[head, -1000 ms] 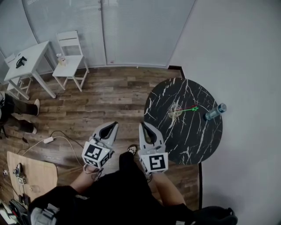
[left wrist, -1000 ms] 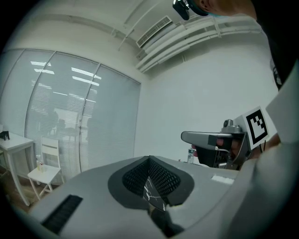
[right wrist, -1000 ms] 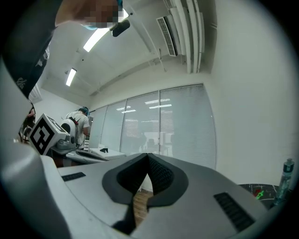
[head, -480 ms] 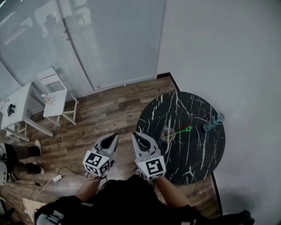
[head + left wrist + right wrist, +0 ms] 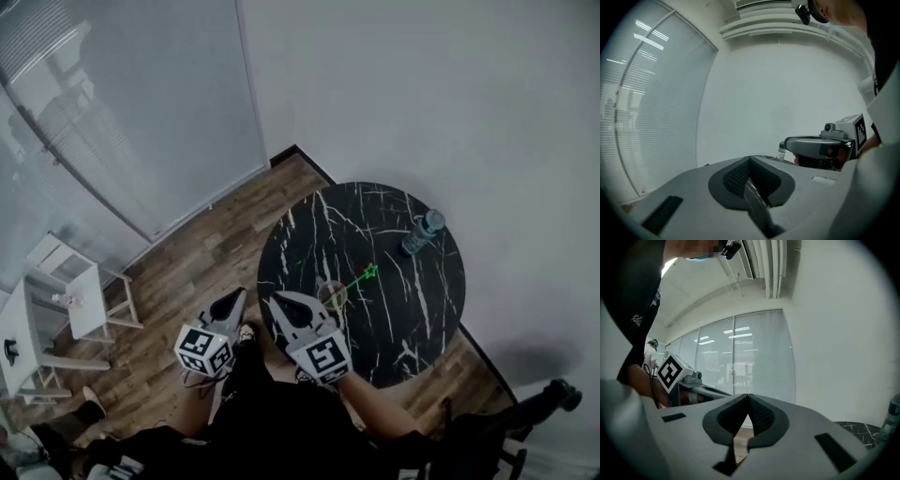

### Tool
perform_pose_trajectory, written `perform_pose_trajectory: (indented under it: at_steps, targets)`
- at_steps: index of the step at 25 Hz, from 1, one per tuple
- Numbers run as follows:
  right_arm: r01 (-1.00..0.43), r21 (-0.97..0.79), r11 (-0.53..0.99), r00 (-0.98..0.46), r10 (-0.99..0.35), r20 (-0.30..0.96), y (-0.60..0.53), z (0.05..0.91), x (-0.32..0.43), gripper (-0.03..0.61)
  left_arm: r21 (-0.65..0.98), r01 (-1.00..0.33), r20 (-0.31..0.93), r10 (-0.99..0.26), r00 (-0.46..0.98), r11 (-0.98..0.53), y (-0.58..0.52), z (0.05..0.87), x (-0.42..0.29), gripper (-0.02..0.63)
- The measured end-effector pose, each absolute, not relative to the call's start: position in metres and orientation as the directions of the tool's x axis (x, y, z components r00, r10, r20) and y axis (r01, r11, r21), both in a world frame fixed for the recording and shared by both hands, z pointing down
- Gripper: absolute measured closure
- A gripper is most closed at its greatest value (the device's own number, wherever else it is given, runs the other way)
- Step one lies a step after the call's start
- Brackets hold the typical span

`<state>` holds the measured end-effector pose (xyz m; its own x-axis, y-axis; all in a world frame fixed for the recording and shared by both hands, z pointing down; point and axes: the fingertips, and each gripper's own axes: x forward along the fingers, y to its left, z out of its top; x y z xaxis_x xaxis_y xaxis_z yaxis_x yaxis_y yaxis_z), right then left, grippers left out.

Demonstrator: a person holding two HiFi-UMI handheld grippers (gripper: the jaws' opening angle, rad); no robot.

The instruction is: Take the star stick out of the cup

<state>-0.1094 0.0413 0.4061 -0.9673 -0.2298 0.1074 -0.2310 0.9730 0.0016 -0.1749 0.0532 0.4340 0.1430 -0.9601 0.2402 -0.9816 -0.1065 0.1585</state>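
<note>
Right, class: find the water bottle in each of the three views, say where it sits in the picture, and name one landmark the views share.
Head view: the water bottle stands upright, upper right of centre, near the table's far rim.
Left gripper view: small, just right of centre, above the jaws.
Right gripper view: low at the right edge, partly cut off.
Shared landmark: the black marble table under the bottle.

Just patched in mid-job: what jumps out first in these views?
A round black marble table bears a clear cup with the green star stick leaning out, and a water bottle farther back. The left gripper and right gripper are both shut and empty, short of the cup.
</note>
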Motion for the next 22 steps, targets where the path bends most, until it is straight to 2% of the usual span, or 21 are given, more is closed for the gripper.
perform_pose_trajectory:
  at_steps: [5, 10, 16, 22]
  targets:
    - [-0.466, -0.019, 0.884, -0.868, -0.453, 0.203, -0.010, 0.433, -0.102, 0.581, 0.192, -0.919, 0.261, -0.885, 0.387, -0.345, -0.026, 0.444, -0.174, 0.614]
    - [-0.594, -0.023, 0.804, -0.778, -0.567, 0.269, -0.049, 0.448, -0.126, 0.581, 0.188, -0.848, 0.277, -0.802, 0.529, -0.495, -0.084, 0.442, -0.199, 0.614]
    - [-0.786, -0.073, 0.613, -0.597, -0.723, 0.348, -0.065, 0.465, -0.115, 0.581, 0.232, -0.660, 0.331, -0.580, 0.745, -0.715, -0.109, 0.468, -0.187, 0.614]
    - [-0.926, -0.072, 0.371, -0.367, -0.839, 0.402, -0.057, 0.478, -0.085, 0.581, 0.264, -0.464, 0.330, -0.373, 0.867, -0.846, -0.121, 0.489, -0.162, 0.614]
